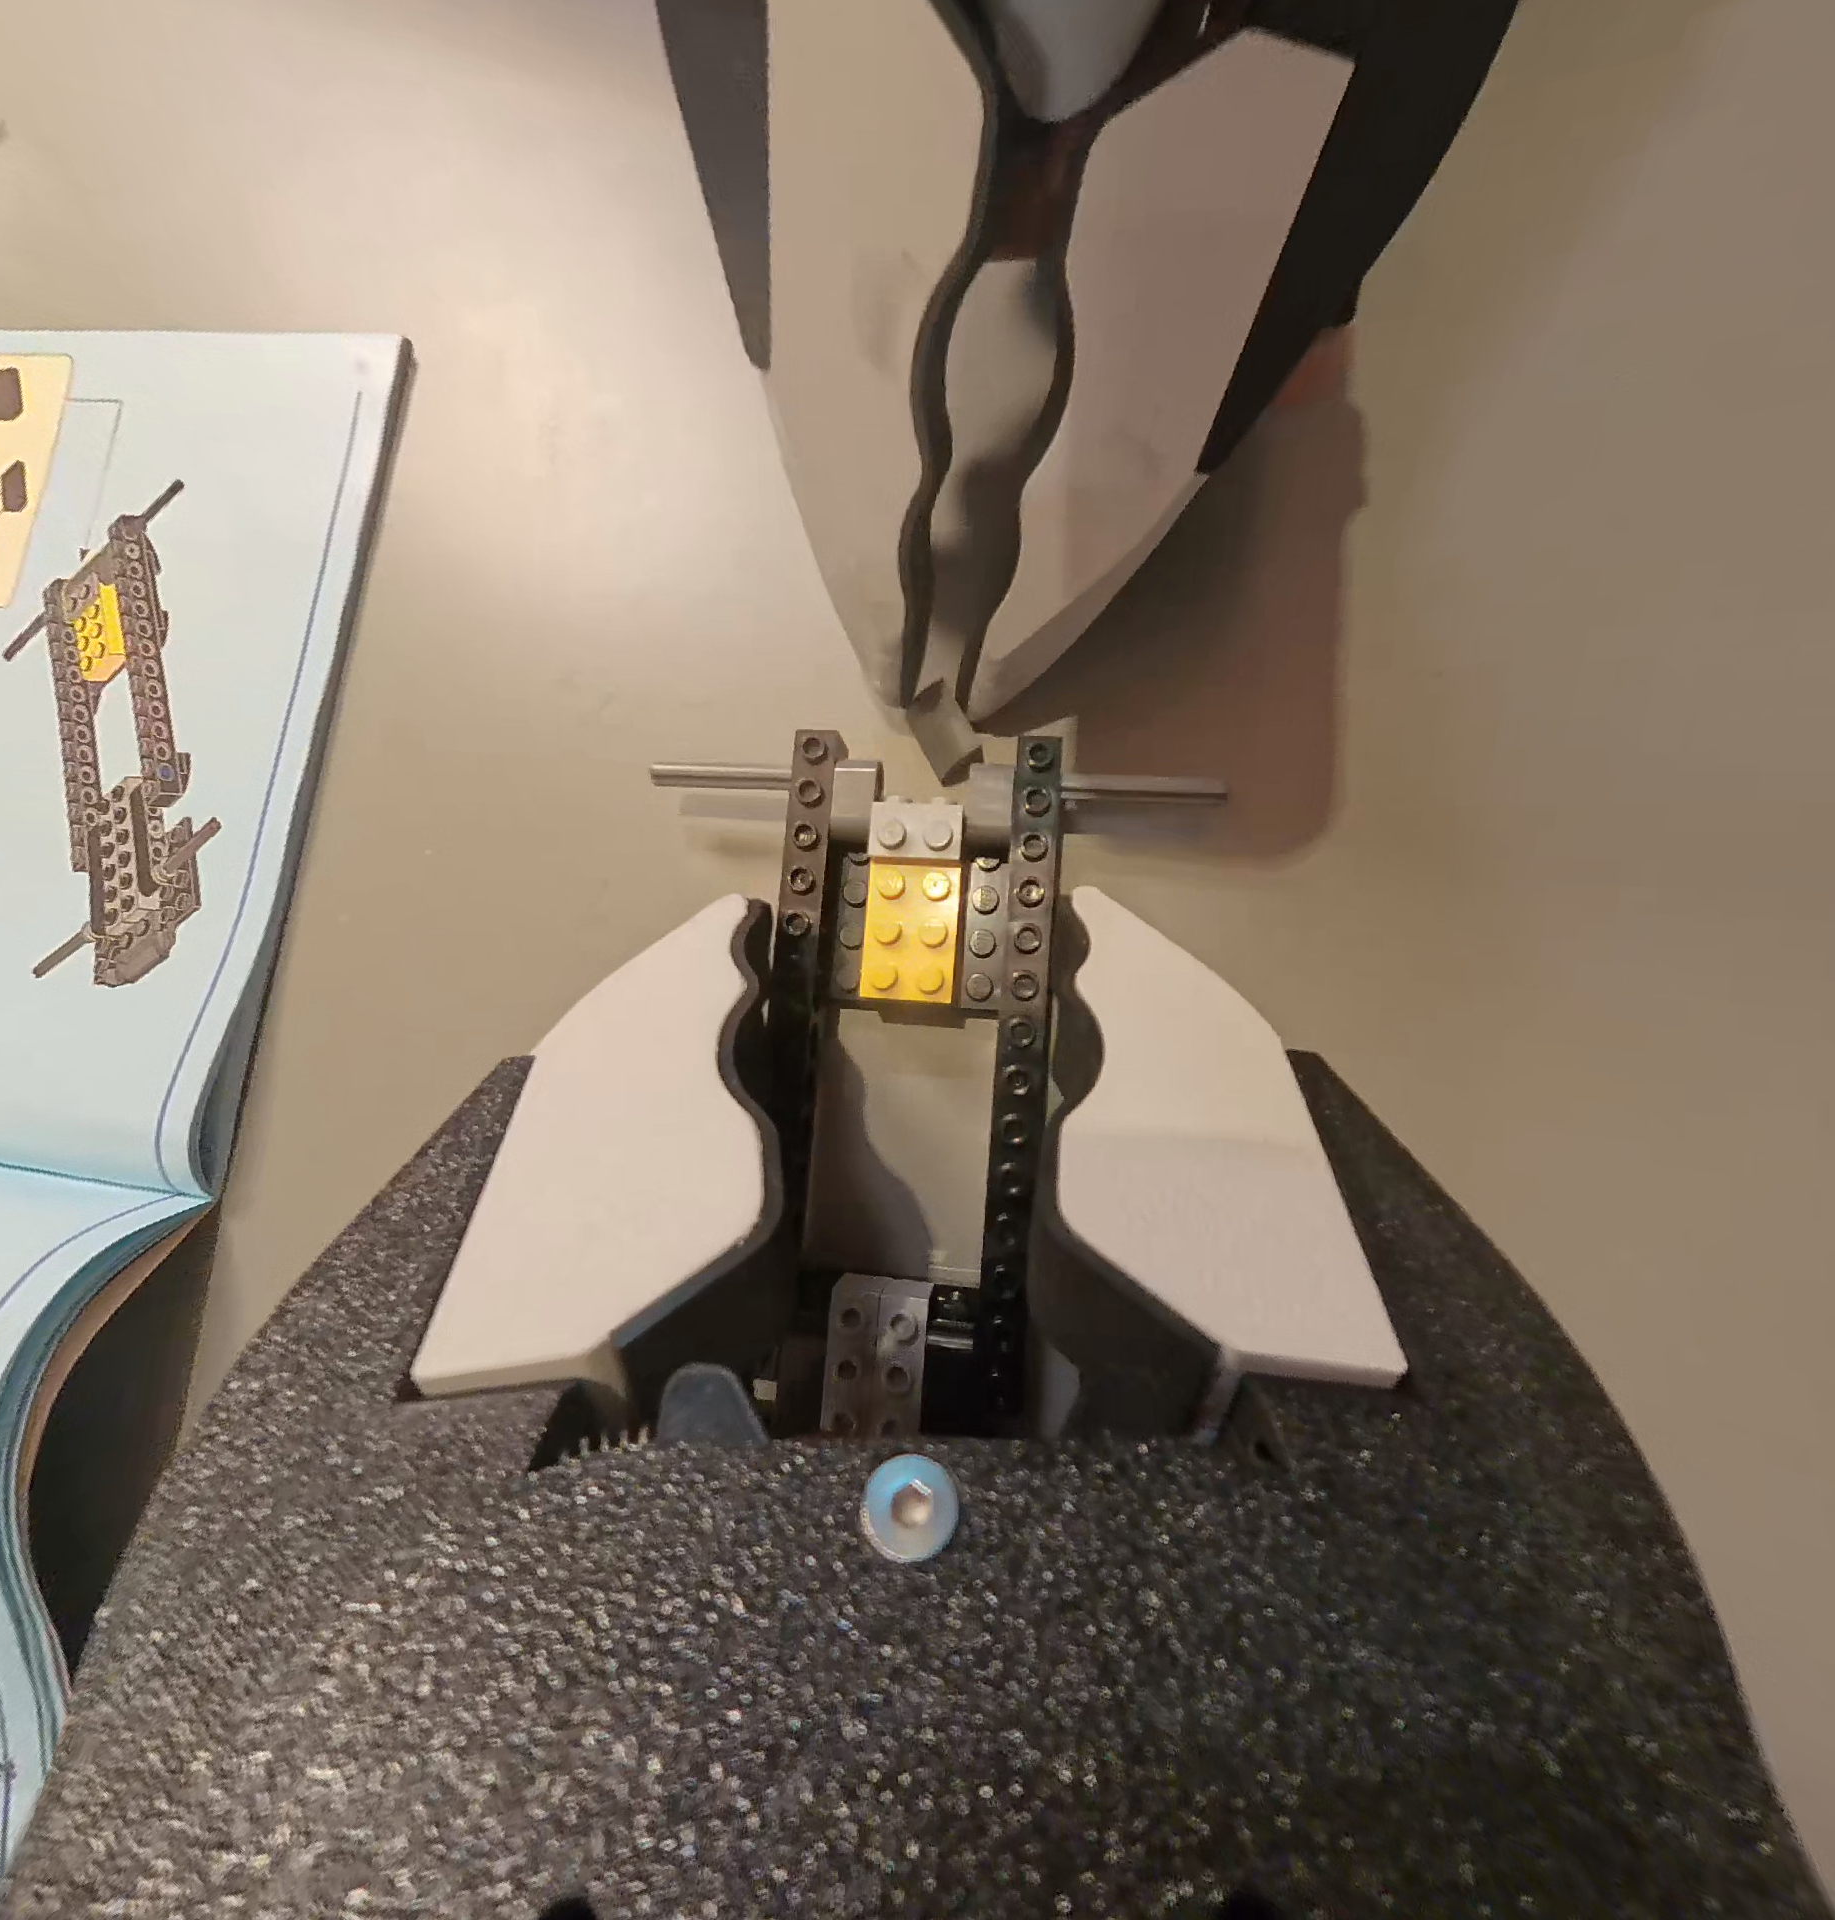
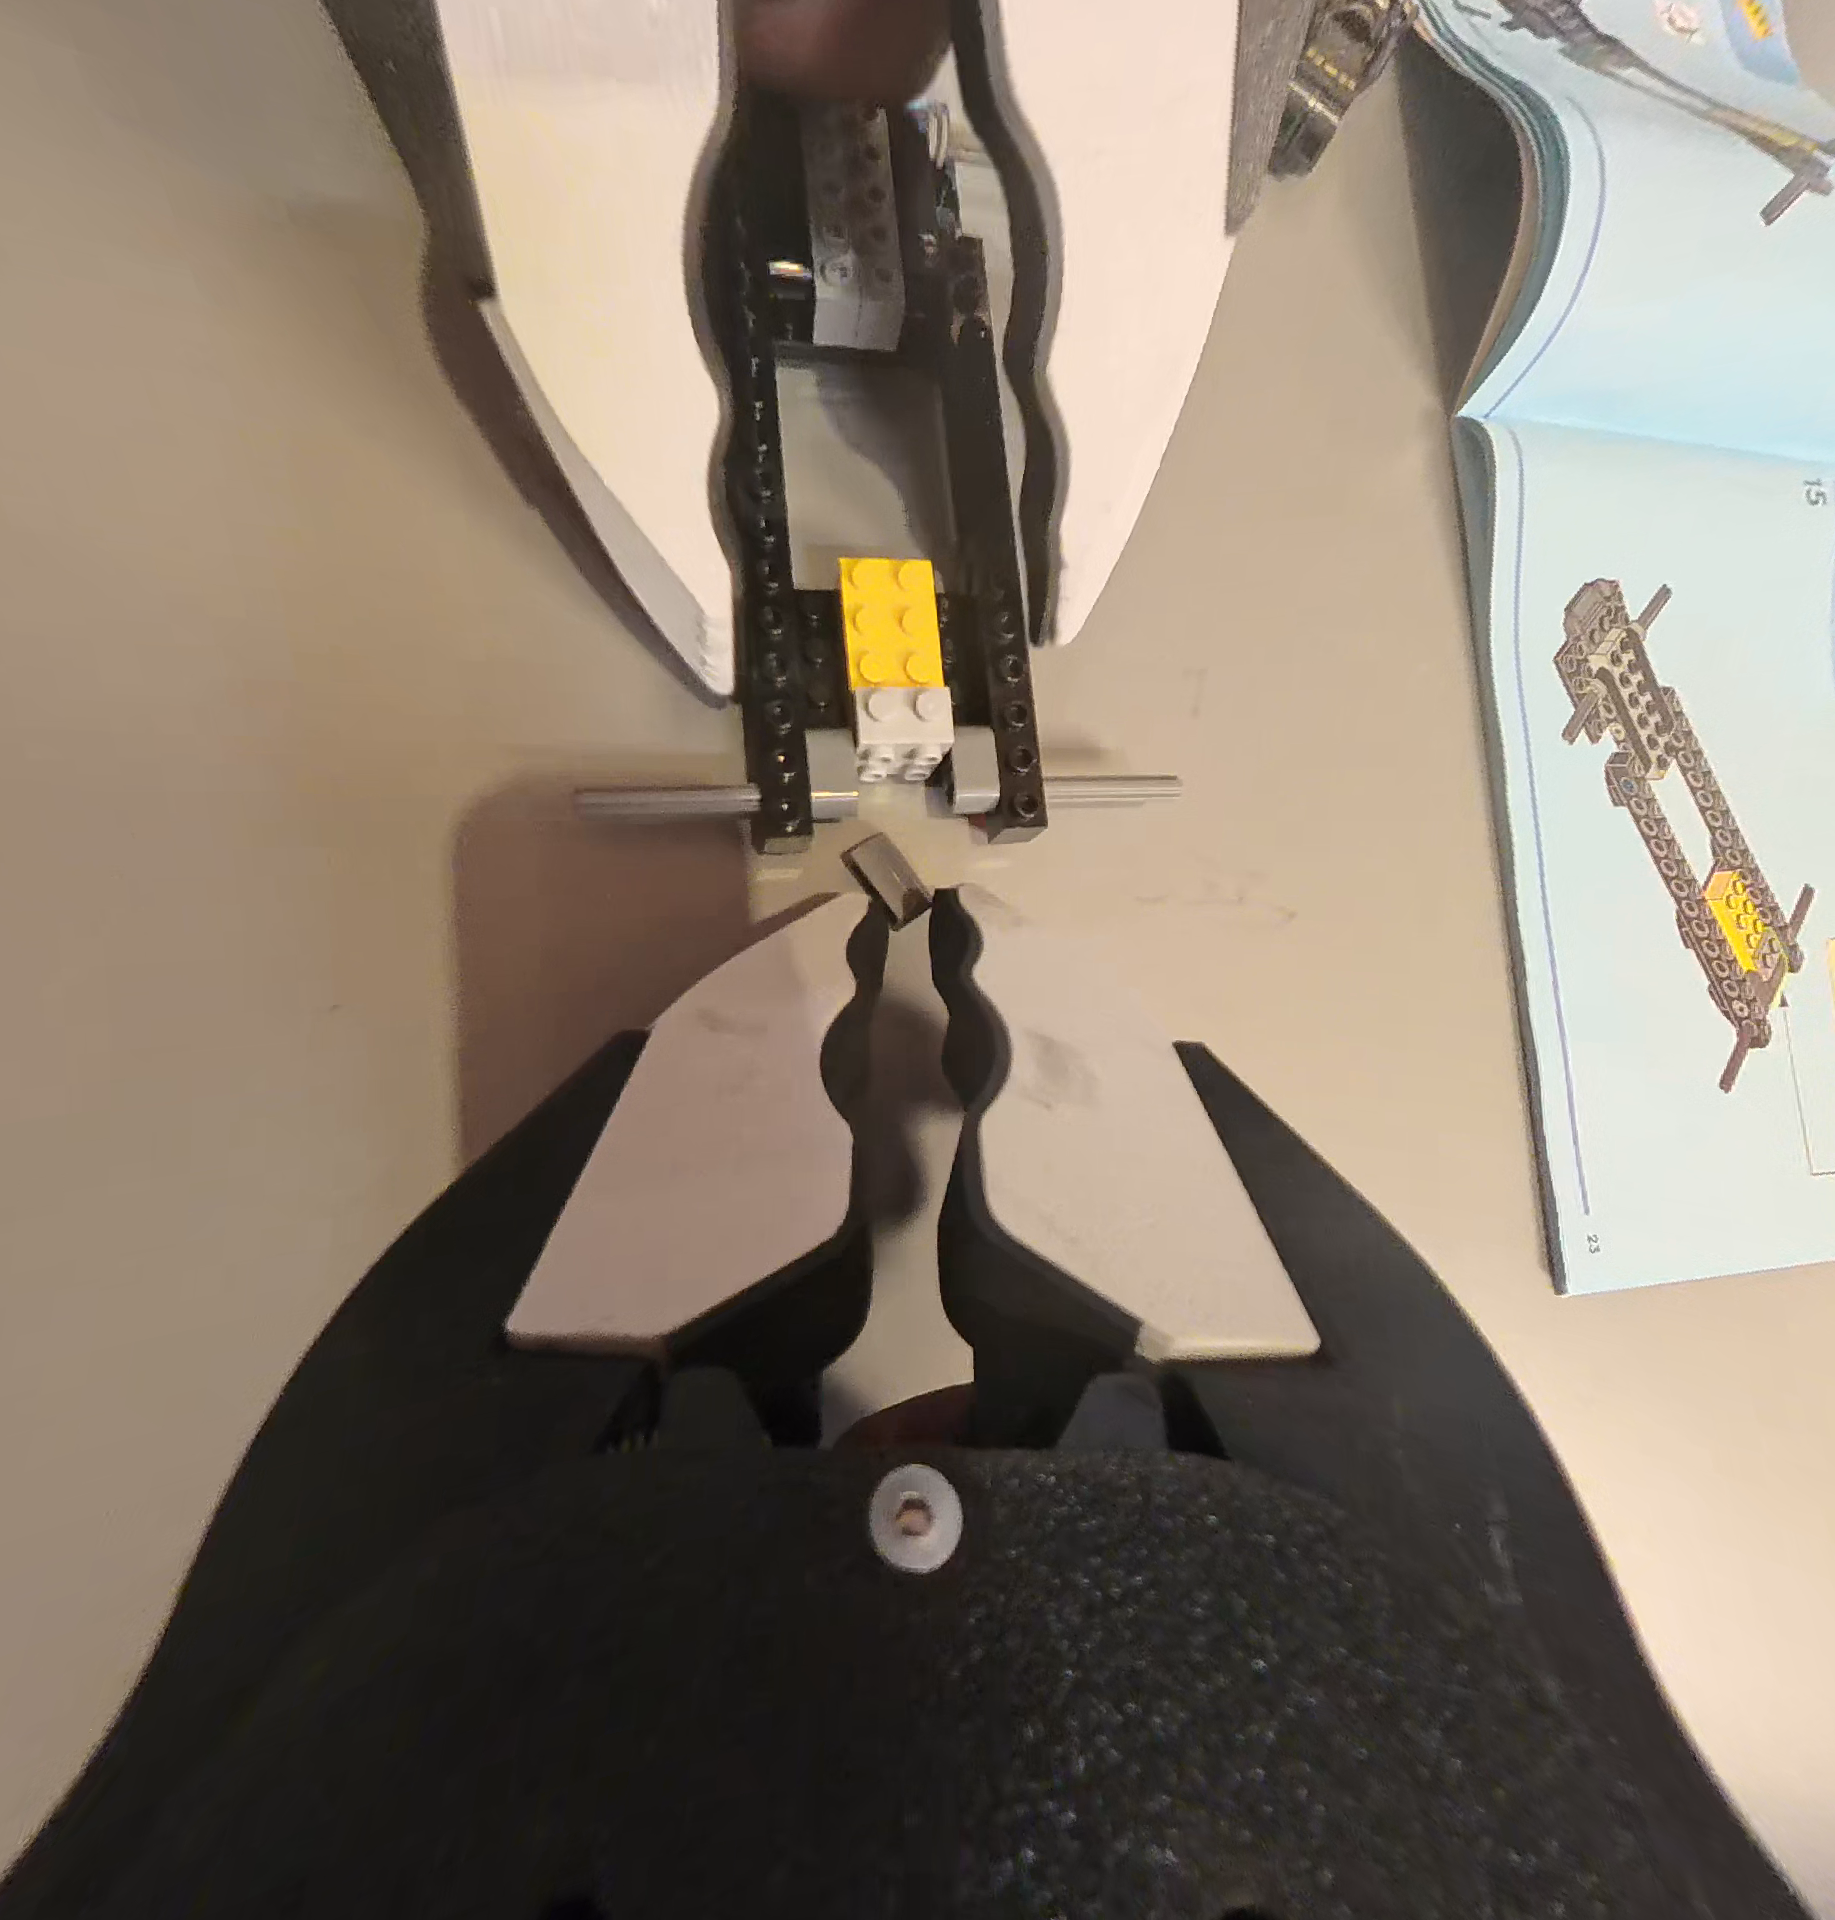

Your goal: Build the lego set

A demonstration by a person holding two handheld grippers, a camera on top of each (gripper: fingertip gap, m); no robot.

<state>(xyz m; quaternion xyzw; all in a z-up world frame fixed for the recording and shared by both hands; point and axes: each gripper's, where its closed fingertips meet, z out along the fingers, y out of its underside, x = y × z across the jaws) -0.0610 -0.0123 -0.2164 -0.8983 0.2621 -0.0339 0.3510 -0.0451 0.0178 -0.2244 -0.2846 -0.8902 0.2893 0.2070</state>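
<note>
- The surface (image 1: 539, 312) is a plain beige top, matte, with faint scuffs and soft shadows under both tools; nothing of the room beyond it shows.
- A brick frame (image 1: 918, 935) of long black studded beams lies flat on the surface, with a yellow brick (image 1: 908, 940) and a light grey brick (image 1: 918, 831) near its axle end, where a grey axle (image 1: 1141, 795) pokes out on both sides.
- The left hand-held gripper (image 1: 918, 935) holds the frame: its jaws stand fairly wide, and the pads (image 1: 752, 956) press the outer sides of the black beams.
- The right hand-held gripper (image 2: 897, 914) faces the frame's axle end, jaws narrow, pinching a small dark grey piece (image 2: 887, 878) at its very tips, tilted, just short of the frame.
- An open instruction booklet (image 2: 1671, 623) with pale blue pages lies on the surface beside the frame, on the left gripper's left, near but not touching.
</note>
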